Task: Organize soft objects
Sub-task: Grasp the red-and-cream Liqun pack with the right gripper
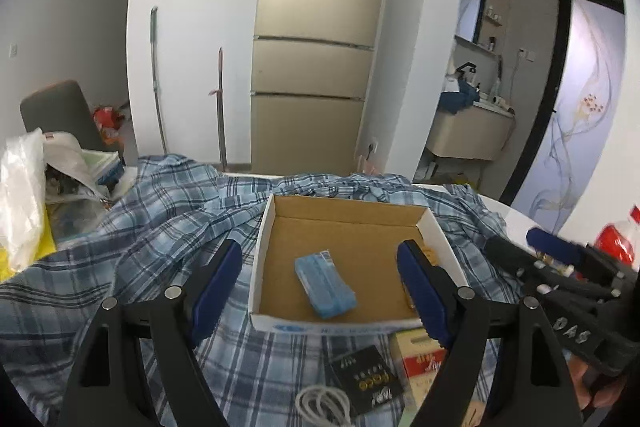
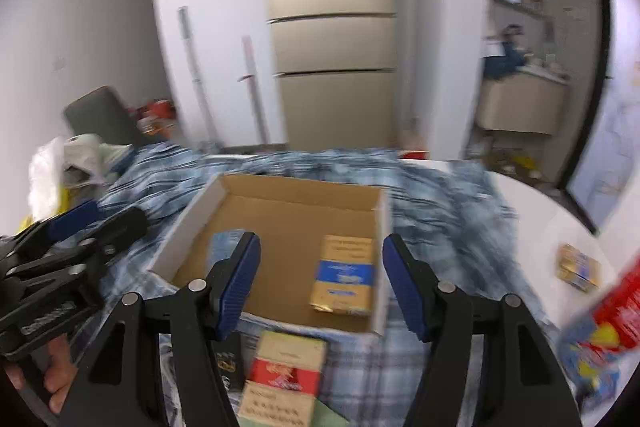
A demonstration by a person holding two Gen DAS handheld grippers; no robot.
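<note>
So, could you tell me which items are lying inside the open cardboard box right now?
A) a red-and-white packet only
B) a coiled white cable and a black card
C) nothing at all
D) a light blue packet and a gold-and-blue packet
D: the cardboard box holds the light blue packet on its left side and the gold-and-blue packet on its right, while the other items lie on the plaid cloth outside it.

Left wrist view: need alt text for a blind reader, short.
Open left tongs hover over a shallow cardboard box holding a blue tissue pack, all on a blue plaid cloth. The right tongs enter at right; a red-and-white pack and black card lie before the box.
</note>
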